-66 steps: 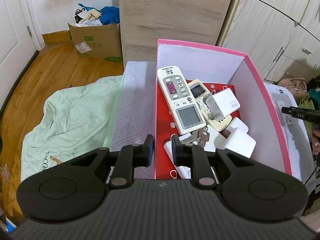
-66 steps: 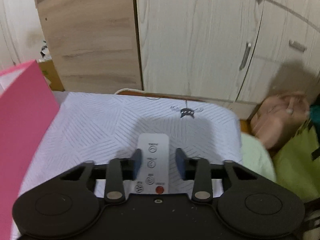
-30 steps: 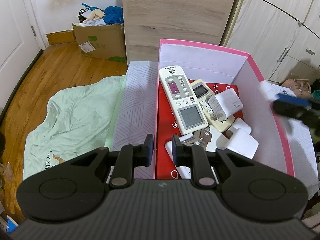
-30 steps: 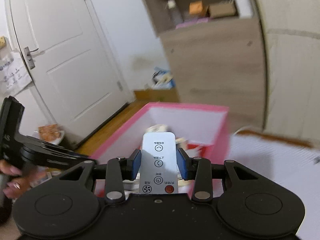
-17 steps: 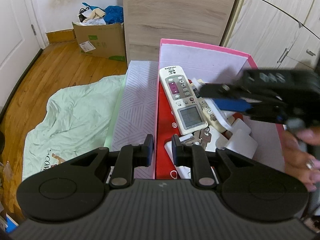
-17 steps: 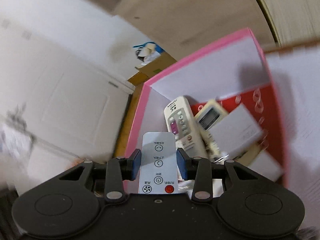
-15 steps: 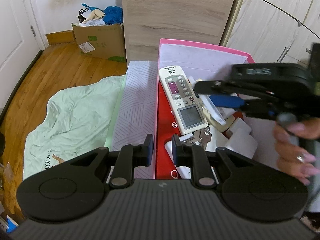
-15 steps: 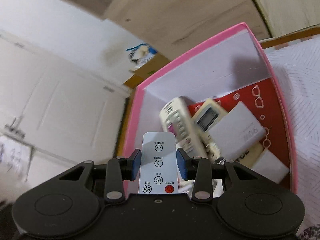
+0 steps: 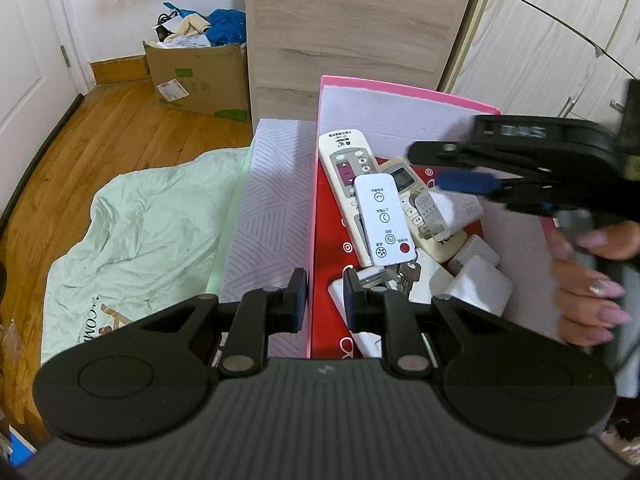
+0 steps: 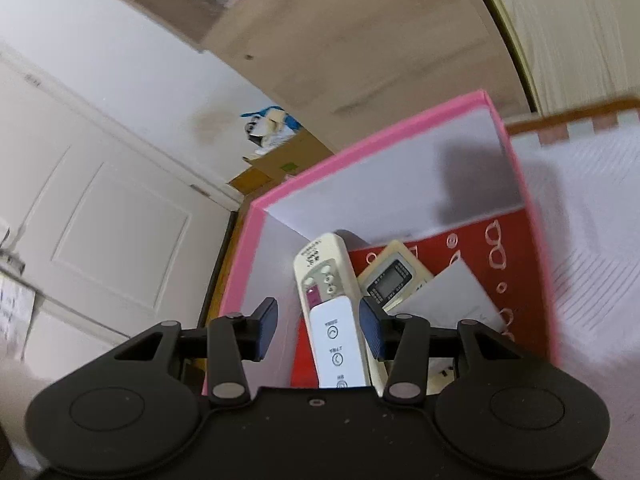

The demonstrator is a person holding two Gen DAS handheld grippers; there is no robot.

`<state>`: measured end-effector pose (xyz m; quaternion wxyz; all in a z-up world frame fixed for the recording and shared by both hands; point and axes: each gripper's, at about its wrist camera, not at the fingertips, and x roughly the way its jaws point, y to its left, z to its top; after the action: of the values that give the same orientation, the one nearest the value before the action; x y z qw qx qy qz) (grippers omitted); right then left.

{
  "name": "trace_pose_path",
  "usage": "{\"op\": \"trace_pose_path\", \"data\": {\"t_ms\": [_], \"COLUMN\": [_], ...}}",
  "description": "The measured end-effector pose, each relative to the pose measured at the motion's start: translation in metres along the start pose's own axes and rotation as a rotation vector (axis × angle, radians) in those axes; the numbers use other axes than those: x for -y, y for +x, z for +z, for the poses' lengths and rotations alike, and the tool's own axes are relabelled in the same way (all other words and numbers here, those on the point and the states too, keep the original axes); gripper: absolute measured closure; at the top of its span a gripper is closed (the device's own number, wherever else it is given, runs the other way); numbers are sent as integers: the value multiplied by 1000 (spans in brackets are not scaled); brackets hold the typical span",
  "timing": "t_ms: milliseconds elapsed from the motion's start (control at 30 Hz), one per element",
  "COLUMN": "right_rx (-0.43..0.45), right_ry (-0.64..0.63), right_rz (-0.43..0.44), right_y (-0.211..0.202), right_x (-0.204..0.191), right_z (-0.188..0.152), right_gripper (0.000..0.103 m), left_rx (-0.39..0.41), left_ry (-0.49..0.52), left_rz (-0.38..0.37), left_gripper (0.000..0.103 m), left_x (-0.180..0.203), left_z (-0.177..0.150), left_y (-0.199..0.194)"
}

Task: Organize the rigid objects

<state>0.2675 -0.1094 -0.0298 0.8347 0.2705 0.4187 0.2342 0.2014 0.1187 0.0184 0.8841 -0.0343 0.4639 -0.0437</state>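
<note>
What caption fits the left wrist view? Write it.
Right gripper open above small remote, dropped onto other remotes in pink box.

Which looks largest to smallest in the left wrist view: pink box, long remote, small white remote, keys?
1. pink box
2. long remote
3. small white remote, lying on the long one, so slightly nearer the camera
4. keys, partly hidden, so least sure

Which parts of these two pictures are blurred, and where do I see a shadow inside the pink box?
Left wrist view: the right gripper and the hand holding it are motion-blurred, while the small white remote in the pink box is sharp. Right wrist view: the wardrobe and the bedding at the right edge are smeared; a dark shadow lies on the box's white back wall.
</note>
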Motion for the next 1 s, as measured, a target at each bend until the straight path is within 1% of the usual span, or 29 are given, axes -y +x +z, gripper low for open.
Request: {"op": "trace_pose_path", "data": {"t_ms": [67, 167, 267, 300, 367, 400, 467, 533, 567, 633, 667, 733, 800, 900, 967, 1000], "right_rx": [13, 38, 56, 57, 55, 66, 105, 150, 174, 216, 231, 290, 356, 411, 450, 474], "right_ry": [-71, -181, -283, -302, -314, -323, -370, -425, -460, -518, -531, -556, -585, -581, -590, -597], "right_rz": [-18, -44, -59, -55, -21, -20, -58, -109, -134, -175, -184, -168, -145, -139, -195, -228], "right_y": [-16, -39, -63, -71, -86, -93, -107, -122, -131, -151, -163, -198, -228, -253, -259, -260], "right_x": [-11, -28, -44, -47, -51, -52, -57, -62, -65, -71, -73, -76, -78, -72, -69, -69], "right_z": [-2, -5, -11, -13, -15, -16, -20, -25, -29, -37, -41, -54, -70, -92, -109, -117], "right_gripper": [51, 51, 51, 51, 52, 52, 52, 52, 52, 51, 51, 49, 45, 44, 44, 44], "left_rx": [7, 37, 64, 70, 87, 101, 134, 164, 174, 202, 218, 259, 300, 353, 375, 388], "left_ry": [-5, -2, 4, 10, 24, 31, 48, 65, 67, 54, 46, 43, 47, 76, 82, 81], "left_rz": [1, 13, 1, -3, -4, -1, 4, -9, -26, -84, -107, -146, -140, -99, -87, -75], "left_gripper": [87, 87, 87, 87, 87, 86, 83, 83, 83, 82, 79, 76, 74, 68, 63, 62], "left_x": [0, 3, 10, 14, 22, 28, 37, 47, 50, 52, 52, 53, 58, 70, 74, 77], "left_z": [1, 0, -2, -3, -4, -5, -7, -10, -12, -17, -19, -23, -29, -44, -56, -65], "left_y": [-3, -12, -24, -28, -35, -39, -48, -58, -63, -75, -81, -93, -103, -113, -117, -119]}}
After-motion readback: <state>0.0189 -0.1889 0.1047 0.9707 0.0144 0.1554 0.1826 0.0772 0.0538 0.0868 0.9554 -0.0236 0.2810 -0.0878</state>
